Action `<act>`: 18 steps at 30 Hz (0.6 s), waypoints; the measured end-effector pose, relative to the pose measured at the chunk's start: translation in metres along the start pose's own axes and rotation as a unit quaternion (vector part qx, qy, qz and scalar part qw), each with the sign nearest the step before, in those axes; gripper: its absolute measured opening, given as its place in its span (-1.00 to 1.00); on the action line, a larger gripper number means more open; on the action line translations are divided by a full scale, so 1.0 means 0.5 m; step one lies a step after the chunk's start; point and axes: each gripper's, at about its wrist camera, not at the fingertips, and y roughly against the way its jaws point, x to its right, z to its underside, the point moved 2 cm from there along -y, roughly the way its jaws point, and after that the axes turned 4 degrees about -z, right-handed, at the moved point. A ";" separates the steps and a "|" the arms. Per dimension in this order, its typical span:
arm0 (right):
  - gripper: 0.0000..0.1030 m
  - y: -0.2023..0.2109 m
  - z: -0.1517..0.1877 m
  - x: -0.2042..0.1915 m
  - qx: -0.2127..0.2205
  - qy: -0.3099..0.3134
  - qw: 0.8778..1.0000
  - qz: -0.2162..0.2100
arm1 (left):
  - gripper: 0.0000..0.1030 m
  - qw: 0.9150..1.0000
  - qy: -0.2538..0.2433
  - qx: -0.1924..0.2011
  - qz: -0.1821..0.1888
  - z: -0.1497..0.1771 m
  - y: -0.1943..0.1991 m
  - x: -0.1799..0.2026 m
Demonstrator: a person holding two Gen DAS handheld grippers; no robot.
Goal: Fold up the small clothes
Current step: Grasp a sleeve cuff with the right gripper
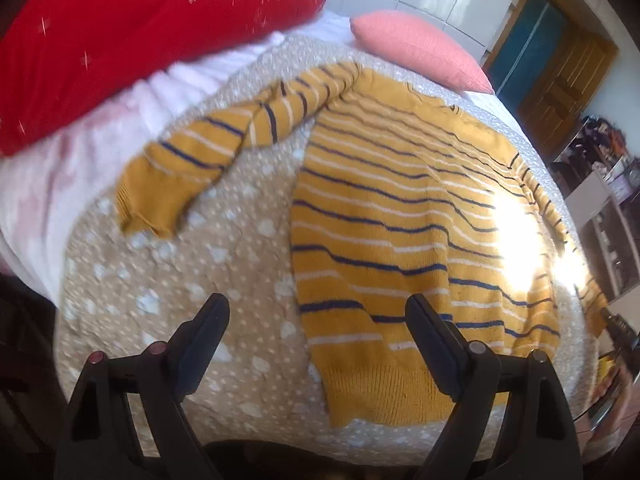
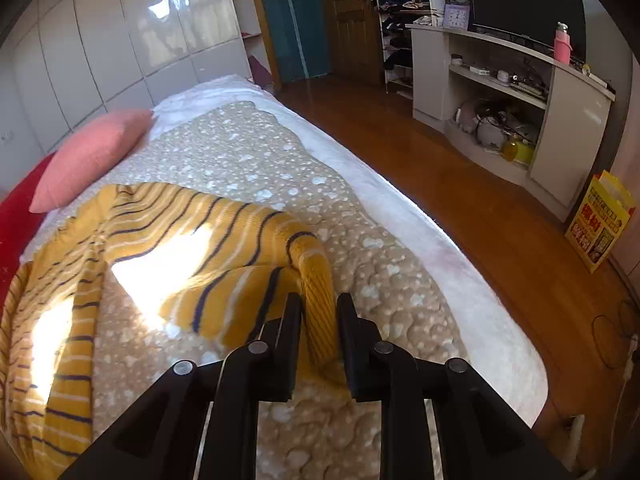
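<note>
A small mustard-yellow sweater point(image 1: 400, 220) with navy and white stripes lies flat on a beige dotted blanket point(image 1: 180, 300). Its left sleeve point(image 1: 192, 168) lies bent out to the side. My left gripper point(image 1: 318, 312) is open and empty, hovering over the sweater's lower left hem. In the right wrist view the sweater point(image 2: 180, 232) lies to the left, and my right gripper point(image 2: 319, 308) is shut on the ribbed cuff of the right sleeve point(image 2: 316, 280), holding it lifted off the blanket.
A red pillow point(image 1: 132, 40) and a pink pillow point(image 1: 416, 48) lie at the bed's head. The bed's white edge point(image 2: 420, 248) drops to a wooden floor point(image 2: 460, 184). A TV cabinet point(image 2: 520, 112) stands across the room.
</note>
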 end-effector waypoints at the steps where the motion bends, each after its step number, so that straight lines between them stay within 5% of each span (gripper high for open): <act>1: -0.21 0.017 0.013 -0.013 0.002 0.003 1.000 -0.027 | 0.72 1.000 0.009 -0.014 0.018 0.006 -0.015 -0.006; 3: -0.05 0.045 0.049 -0.061 -0.009 0.017 0.994 -0.108 | 0.72 0.998 0.019 -0.028 0.043 0.014 -0.031 -0.008; 7: -0.05 0.066 0.167 -0.202 -0.088 0.050 0.958 -0.267 | 0.73 0.998 0.005 -0.024 0.051 0.031 -0.048 0.008; 9: -0.05 0.059 0.220 -0.263 -0.114 0.079 0.948 -0.287 | 0.73 0.998 -0.007 -0.017 0.052 0.038 -0.050 0.016; 12: -0.05 0.033 0.281 -0.321 -0.138 0.091 0.941 -0.297 | 0.73 0.991 0.001 -0.032 0.126 0.052 -0.045 0.033; 15: -0.05 0.021 0.305 -0.345 -0.144 0.086 0.938 -0.302 | 0.68 0.987 0.003 -0.035 0.154 0.058 -0.039 0.042; 17: -0.05 0.016 0.306 -0.361 -0.137 0.085 0.938 -0.307 | 0.16 0.988 0.005 -0.036 0.152 0.054 -0.041 0.051; 18: -0.05 0.009 0.302 -0.363 -0.138 0.072 0.936 -0.314 | -0.53 0.989 0.007 -0.043 0.143 0.047 -0.044 0.055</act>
